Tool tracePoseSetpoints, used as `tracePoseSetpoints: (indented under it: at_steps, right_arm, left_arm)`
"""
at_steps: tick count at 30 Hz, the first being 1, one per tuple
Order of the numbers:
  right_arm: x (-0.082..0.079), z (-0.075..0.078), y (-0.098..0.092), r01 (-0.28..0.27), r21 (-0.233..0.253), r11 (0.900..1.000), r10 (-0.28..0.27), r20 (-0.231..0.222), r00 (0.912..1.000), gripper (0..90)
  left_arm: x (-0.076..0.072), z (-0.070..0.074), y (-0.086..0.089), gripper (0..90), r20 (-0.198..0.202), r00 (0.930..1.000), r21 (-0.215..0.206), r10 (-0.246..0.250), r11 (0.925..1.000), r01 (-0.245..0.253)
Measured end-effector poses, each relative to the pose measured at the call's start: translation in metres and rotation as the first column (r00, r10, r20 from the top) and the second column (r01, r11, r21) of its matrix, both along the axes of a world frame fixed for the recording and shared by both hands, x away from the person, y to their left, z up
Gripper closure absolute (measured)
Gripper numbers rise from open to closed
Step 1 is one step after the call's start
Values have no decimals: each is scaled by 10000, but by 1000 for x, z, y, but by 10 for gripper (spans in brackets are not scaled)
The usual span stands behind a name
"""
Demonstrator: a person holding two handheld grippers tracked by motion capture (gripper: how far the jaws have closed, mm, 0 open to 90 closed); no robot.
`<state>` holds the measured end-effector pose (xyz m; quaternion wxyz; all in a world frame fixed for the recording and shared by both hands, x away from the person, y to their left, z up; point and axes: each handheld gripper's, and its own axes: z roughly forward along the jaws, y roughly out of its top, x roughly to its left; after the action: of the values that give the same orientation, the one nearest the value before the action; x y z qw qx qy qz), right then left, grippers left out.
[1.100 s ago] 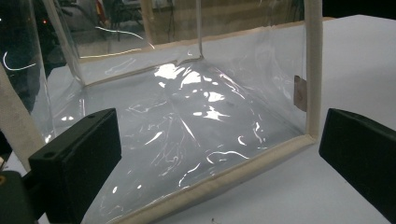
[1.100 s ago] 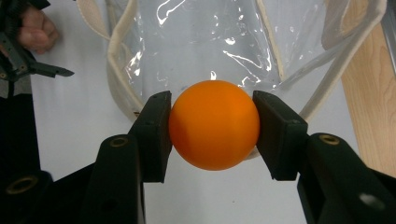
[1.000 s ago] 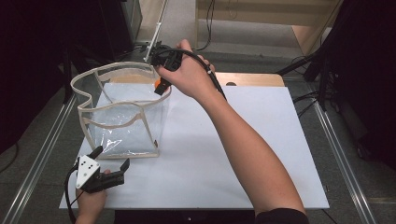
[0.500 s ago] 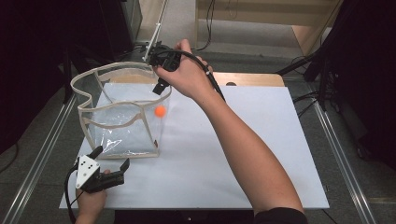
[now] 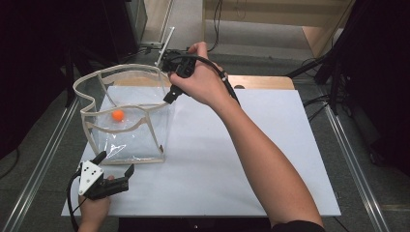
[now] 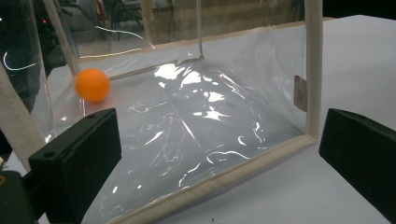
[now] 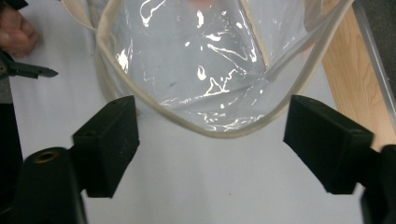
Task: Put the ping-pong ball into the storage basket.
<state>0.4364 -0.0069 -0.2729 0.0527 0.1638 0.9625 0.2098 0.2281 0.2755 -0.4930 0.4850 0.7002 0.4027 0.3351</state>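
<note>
Ball [image 5: 118, 115] sits inside the clear bag [image 5: 145, 140] at the worktop's [image 5: 270, 159] ten o'clock, so depositing looks done. Right gripper [image 5: 170, 94] fingers open above the rim; left gripper [image 5: 115, 166] fingers open, idle at seven o'clock.

High view: set above the near edge, facing forward and down over the whole white worktop [image 5: 251, 159]. Left gripper view: low, just above the worktop, very near, looking level between its own fingers [image 6: 77, 161] into the clear bag [image 6: 196, 116]. Right gripper view: above the bag's open rim, close, pointed steeply downward. Shared by all three: the bag and adjoining worktop.
</note>
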Motion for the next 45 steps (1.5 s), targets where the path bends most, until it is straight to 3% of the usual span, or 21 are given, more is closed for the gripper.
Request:
tracePoseSetpoints:
  at_steps: [7, 10, 45]
  right_arm:
    - [-7, -5, -11, -1, 84, 10000, 1, -21, 10000, 88]
    - [-9, -9, -15, 171, 25, 9999, -171, 23, 9999, 0]
    - [-21, -53, -39, 170, -76, 9998, -172, -324, 9993, 0]
  left_arm:
    - [0, 0, 0, 0, 10, 10000, -10, 1, 10000, -1]
    - [0, 0, -1, 0, 5, 10000, -3, -2, 10000, 2]
    - [0, 0, -1, 0, 18, 10000, -4, 5, 10000, -5]
